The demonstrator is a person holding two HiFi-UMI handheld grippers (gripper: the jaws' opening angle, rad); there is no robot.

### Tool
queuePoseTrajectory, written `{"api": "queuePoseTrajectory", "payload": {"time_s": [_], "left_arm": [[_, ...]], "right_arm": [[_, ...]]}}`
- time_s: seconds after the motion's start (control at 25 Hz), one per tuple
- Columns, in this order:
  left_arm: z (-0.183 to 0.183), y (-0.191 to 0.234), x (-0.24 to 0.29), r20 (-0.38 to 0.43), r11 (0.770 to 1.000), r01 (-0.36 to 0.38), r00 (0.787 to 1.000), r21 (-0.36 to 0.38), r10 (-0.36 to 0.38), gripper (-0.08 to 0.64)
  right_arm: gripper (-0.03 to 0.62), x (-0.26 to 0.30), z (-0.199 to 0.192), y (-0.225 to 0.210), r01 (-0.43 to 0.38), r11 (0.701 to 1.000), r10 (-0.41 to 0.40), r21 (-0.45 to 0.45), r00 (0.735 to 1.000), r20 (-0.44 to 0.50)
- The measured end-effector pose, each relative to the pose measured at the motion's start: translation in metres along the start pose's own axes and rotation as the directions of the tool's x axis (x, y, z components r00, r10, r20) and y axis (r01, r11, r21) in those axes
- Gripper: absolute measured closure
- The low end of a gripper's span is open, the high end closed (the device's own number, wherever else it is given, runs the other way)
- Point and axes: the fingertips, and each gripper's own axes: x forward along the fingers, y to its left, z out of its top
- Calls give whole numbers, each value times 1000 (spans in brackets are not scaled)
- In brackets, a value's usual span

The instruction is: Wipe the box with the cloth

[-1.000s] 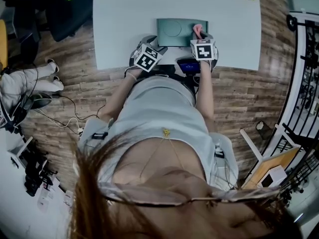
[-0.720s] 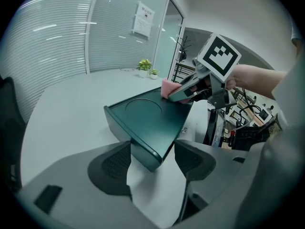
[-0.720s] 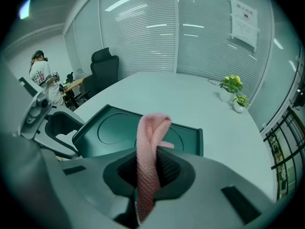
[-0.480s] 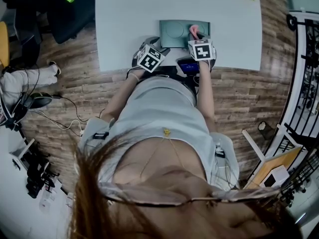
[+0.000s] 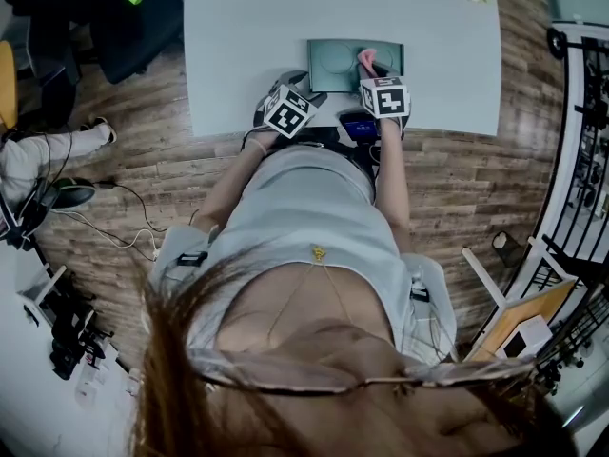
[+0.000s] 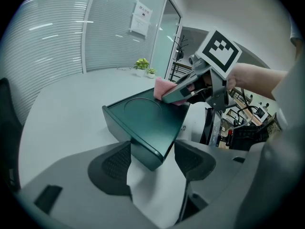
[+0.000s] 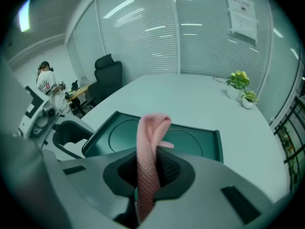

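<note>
Pale surface (image 5: 247,27) in a glass-walled office; the dark green box (image 5: 333,57) lies near its front edge. My right tongs (image 7: 150,171) pinch the pink cloth (image 7: 151,128) over the box's top. My left tongs (image 6: 152,162) stand spread about its near corner. Wiping seems under way, but I cannot judge how much is done. The wall notice (image 6: 139,18) is illegible.

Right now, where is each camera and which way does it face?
Head view: on the person's head, steeply down onto the table; hair, torso, arms show.
Left gripper view: on the left gripper, along its open jaws at the box corner; right forearm shows.
Right gripper view: on the right gripper, facing across the box; jaws shut on the cloth.
Both gripper views share box and cloth.
</note>
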Motion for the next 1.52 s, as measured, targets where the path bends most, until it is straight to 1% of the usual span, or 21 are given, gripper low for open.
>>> {"api": "queuePoseTrajectory", "payload": {"time_s": [0.32, 0.48, 0.56, 0.68, 0.96, 1.24, 1.52], "left_arm": [[1, 0, -4, -6, 1000, 6, 1000, 16, -6, 276], [0, 2, -4, -5, 1000, 11, 1000, 15, -11, 276], [0, 2, -4, -4, 1000, 13, 1000, 14, -13, 276], [0, 2, -3, -3, 1000, 16, 1000, 13, -16, 276], [-1, 2, -2, 0, 1000, 19, 1000, 14, -19, 276], [0, 1, -2, 5, 1000, 24, 1000, 13, -24, 276], [2, -2, -4, 9, 1000, 27, 1000, 13, -27, 276]], "right_arm": [[554, -2, 7, 7, -30, 1000, 29, 7, 999, 14], [554, 2, 10, 21, -94, 994, 92, 50, 995, 28], [554, 3, 11, 22, -91, 994, 90, 58, 995, 31], [554, 4, 12, 23, -89, 995, 87, 51, 996, 28], [554, 10, 14, 35, -116, 992, 115, 42, 993, 24], [554, 16, 16, 50, -156, 987, 156, 23, 988, -17], [554, 18, 18, 71, -207, 978, 208, 34, 978, -11]]}}
